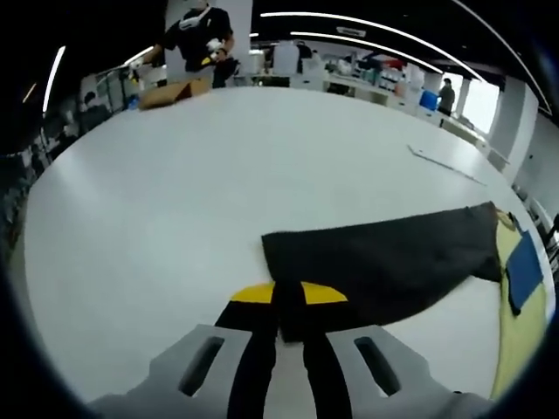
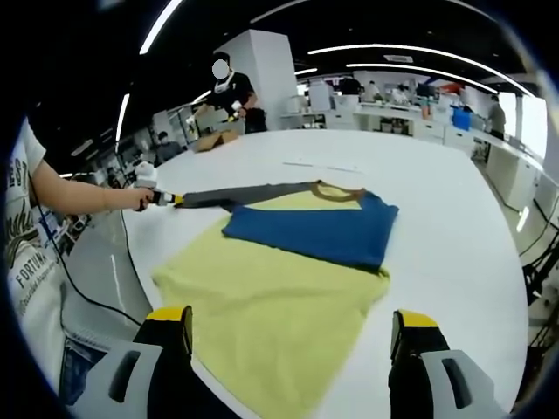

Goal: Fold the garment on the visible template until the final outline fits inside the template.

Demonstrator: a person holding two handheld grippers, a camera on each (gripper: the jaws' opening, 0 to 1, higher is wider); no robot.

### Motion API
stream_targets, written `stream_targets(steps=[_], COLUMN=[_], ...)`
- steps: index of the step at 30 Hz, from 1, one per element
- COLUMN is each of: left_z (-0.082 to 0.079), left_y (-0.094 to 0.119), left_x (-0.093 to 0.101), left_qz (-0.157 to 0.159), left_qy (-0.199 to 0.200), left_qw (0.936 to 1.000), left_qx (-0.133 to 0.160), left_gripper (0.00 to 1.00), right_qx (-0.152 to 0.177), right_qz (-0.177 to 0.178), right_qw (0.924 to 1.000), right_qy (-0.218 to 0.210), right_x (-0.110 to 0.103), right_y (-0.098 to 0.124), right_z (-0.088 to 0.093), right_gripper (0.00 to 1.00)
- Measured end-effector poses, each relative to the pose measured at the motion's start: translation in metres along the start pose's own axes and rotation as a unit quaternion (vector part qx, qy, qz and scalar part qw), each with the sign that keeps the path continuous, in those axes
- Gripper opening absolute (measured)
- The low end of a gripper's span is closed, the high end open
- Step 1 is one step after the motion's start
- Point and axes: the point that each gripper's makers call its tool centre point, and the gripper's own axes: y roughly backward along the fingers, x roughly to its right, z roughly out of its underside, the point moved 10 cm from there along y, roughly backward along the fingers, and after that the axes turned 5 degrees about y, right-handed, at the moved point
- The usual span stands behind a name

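Pinching the garment's dark sleeve (image 1: 384, 262) taut for folding, left gripper (image 1: 288, 327) clenched on it; right gripper (image 2: 293, 336) released above yellow hem (image 2: 271, 340) on desk (image 1: 175, 209)

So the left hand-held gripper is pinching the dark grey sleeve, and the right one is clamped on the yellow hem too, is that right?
Not quite. The left hand-held gripper is shut on the dark grey sleeve, but the right hand-held gripper is open. In the right gripper view its jaws stand wide apart on either side of the yellow part of the garment, gripping nothing.
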Motion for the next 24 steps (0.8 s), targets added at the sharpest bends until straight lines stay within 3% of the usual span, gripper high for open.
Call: stream_targets(steps=[7,12,24], left_z=[-0.004,-0.016,-0.01], left_y=[-0.002,-0.003,-0.006], left_x=[-0.002,-0.009,-0.008], left_qz=[0.008,-0.002,0.001], left_qy=[-0.009,-0.032,-0.05], left_qw=[0.9999,0.9987,0.9986], left_qx=[0.0,0.039,0.016], left_gripper=[0.02,0.0,0.0], right_qx=[0.022,0.033,0.022], right_qz=[-0.003,-0.009,-0.011], right_qw=[0.9998,0.9994,0.9997], right_qy=[-0.002,0.008,0.009], right_x=[0.001,-0.001,-0.001], right_y=[0.0,0.001,-0.002], right_z=[-0.004,-0.008,-0.004], right_gripper=[0.96,0.98,0.98])
